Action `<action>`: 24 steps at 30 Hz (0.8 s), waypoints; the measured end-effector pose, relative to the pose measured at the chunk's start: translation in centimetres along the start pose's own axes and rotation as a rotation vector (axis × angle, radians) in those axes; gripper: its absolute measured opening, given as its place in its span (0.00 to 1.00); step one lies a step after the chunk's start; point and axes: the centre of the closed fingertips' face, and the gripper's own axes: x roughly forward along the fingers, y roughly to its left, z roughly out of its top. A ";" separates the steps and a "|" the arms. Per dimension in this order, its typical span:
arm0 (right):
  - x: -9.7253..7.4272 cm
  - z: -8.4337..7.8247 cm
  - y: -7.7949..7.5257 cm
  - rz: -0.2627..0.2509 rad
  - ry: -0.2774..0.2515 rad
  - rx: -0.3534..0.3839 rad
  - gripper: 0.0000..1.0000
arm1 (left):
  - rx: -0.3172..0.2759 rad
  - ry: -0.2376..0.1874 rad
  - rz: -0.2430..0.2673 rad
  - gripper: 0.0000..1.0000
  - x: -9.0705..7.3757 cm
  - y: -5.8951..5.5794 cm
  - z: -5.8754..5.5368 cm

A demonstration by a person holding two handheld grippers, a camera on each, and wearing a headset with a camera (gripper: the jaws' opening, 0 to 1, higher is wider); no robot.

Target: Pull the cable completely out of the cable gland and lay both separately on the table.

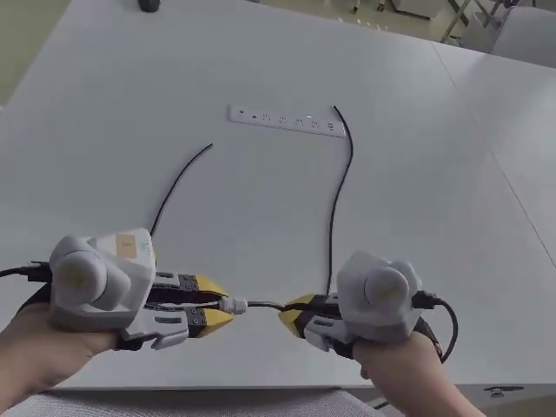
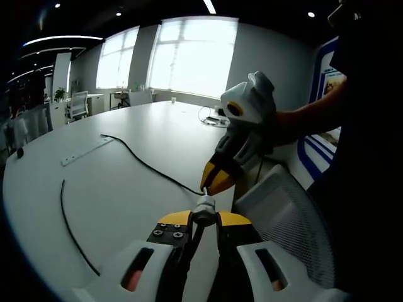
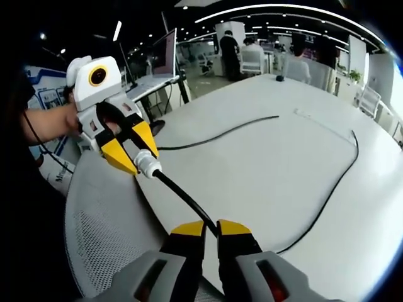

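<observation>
- Two grippers: left gripper (image 1: 224, 305), right gripper (image 1: 290, 314).
- One cable gland (image 1: 234, 305).
- Two stretches of black cable (image 1: 334, 208); whether they are joined cannot be told.
- One power strip (image 1: 287, 121).
- One small dark object (image 1: 149, 5).

White table (image 1: 417, 174) bears a power strip (image 1: 287, 121), short cable (image 1: 178, 182) and long cable (image 1: 334, 200).
</observation>
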 end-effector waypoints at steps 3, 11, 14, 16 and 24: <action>-0.1 0.0 0.2 0.001 -0.001 -0.016 0.02 | 0.010 0.005 0.002 0.15 0.0 -0.1 0.3; -1.2 0.4 0.8 -0.021 -0.020 -0.087 0.04 | -0.009 0.017 0.001 0.15 0.1 -0.2 0.4; -1.8 1.1 1.6 -0.052 -0.029 -0.137 0.12 | -0.009 0.023 -0.001 0.15 0.3 -0.5 0.3; -2.2 1.7 1.6 -0.126 -0.012 -0.280 0.17 | -0.014 0.029 -0.002 0.15 0.4 -0.6 0.2; -1.1 3.5 4.3 -0.180 -0.008 -0.465 0.11 | -0.023 0.032 -0.004 0.15 0.6 -0.5 0.7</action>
